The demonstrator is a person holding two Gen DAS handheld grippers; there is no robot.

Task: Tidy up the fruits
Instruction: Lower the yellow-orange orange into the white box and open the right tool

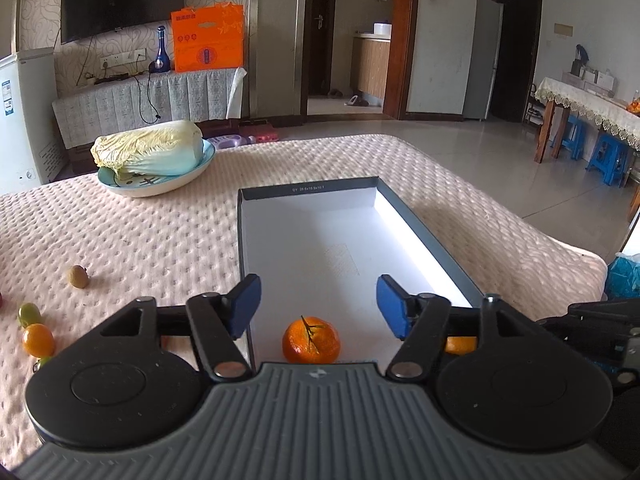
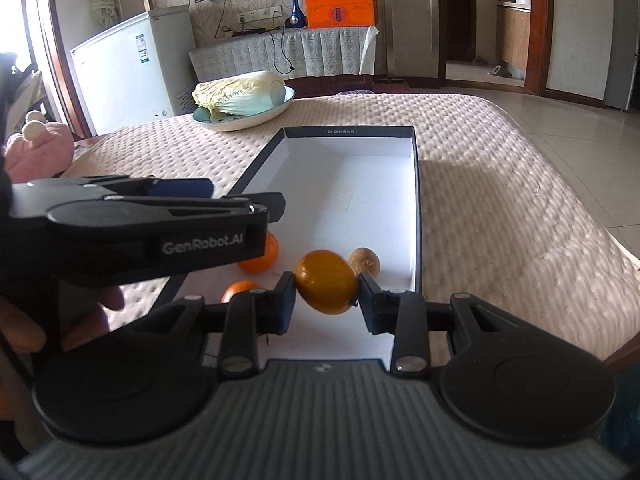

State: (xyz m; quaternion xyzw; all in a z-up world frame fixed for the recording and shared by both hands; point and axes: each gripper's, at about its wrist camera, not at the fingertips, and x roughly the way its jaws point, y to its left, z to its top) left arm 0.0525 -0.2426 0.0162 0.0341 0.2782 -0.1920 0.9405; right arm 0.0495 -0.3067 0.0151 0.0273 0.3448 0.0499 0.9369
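Note:
A white box with a dark rim [image 1: 420, 216] [image 2: 416, 184] lies on the quilted table. In the left wrist view my left gripper [image 1: 318, 306] is open and empty above the box's near end, over a tangerine [image 1: 311, 340] inside. In the right wrist view my right gripper [image 2: 326, 298] is shut on a yellow-orange oval fruit [image 2: 326, 286], held above the box. A brown kiwi [image 2: 365, 262] and two tangerines [image 2: 262, 258] [image 2: 239, 290] lie in the box. The left gripper [image 2: 248, 200] reaches in from the left there.
A kiwi [image 1: 78, 276], a green fruit [image 1: 29, 314] and an orange fruit [image 1: 38, 340] lie on the table to the left. A plate with a napa cabbage [image 1: 152, 152] [image 2: 244, 94] stands at the far left. The table edge falls off to the right.

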